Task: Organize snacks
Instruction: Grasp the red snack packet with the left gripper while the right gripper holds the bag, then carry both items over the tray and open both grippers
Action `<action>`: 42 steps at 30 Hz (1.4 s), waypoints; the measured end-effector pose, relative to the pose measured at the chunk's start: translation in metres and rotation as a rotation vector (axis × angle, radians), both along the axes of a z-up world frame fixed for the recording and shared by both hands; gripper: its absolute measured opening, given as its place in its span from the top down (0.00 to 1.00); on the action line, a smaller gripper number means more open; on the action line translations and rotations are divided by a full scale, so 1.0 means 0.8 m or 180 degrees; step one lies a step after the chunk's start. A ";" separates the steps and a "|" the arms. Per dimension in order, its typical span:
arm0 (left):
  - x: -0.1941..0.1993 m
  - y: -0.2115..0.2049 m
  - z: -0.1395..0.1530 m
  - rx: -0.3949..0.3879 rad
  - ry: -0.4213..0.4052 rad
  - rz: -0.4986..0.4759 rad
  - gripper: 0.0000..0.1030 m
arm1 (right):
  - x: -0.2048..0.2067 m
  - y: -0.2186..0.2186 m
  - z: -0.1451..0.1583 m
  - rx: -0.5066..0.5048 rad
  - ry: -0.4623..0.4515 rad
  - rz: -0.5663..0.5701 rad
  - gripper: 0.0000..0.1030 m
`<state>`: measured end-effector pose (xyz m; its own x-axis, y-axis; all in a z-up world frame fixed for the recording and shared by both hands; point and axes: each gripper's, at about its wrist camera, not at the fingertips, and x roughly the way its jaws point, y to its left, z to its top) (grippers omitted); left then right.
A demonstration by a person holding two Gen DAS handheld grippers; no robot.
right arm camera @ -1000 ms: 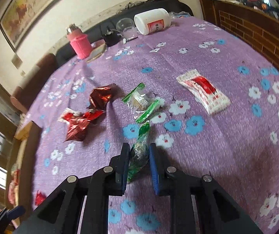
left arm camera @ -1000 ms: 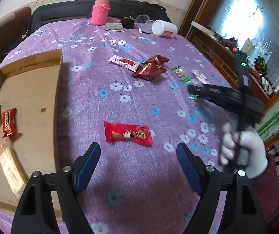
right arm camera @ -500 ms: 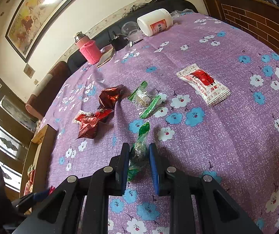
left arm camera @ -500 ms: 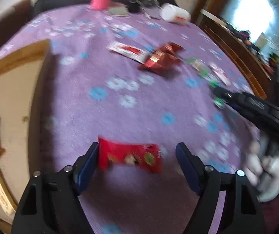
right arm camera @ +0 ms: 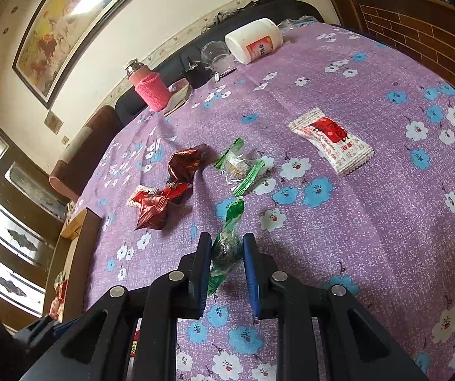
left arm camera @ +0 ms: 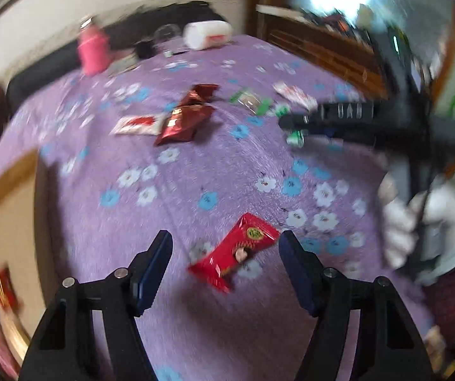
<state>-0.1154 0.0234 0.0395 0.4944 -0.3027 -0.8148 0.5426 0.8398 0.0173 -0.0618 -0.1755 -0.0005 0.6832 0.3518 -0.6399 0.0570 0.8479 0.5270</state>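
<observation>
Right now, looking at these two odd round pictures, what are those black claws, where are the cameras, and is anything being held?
There is no robot here: a person holds a hand-gripped two-finger clamp in each hand, and a wide-angle camera on each looks along its fingers.

The left camera's blurred picture shows the left gripper with its jaws closing around a red snack packet lying on the purple flowered tablecloth, not yet pinched. It also shows the gloved hand holding the other clamp.

The right camera shows the right gripper shut on a green-wrapped snack. Ahead lie dark red foil packets, another green-wrapped snack and a white and red packet.
</observation>
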 end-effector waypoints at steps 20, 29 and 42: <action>0.012 0.053 0.013 -0.0720 0.0197 0.0420 0.83 | 0.000 0.001 0.004 -0.0038 -0.0078 -0.0022 0.80; -0.001 0.177 0.058 -0.0835 -0.0042 0.1010 0.83 | -0.027 0.107 0.072 -0.0222 -0.0271 0.0588 0.79; 0.009 0.337 0.025 -0.0818 0.0113 0.1816 0.83 | -0.020 0.344 0.082 -0.0443 -0.0205 0.1739 0.78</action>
<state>-0.1084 0.2934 0.0599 0.6099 -0.1876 -0.7700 0.0041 0.9723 -0.2336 -0.0775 0.0998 0.0650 0.4647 0.5804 -0.6687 -0.4382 0.8070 0.3960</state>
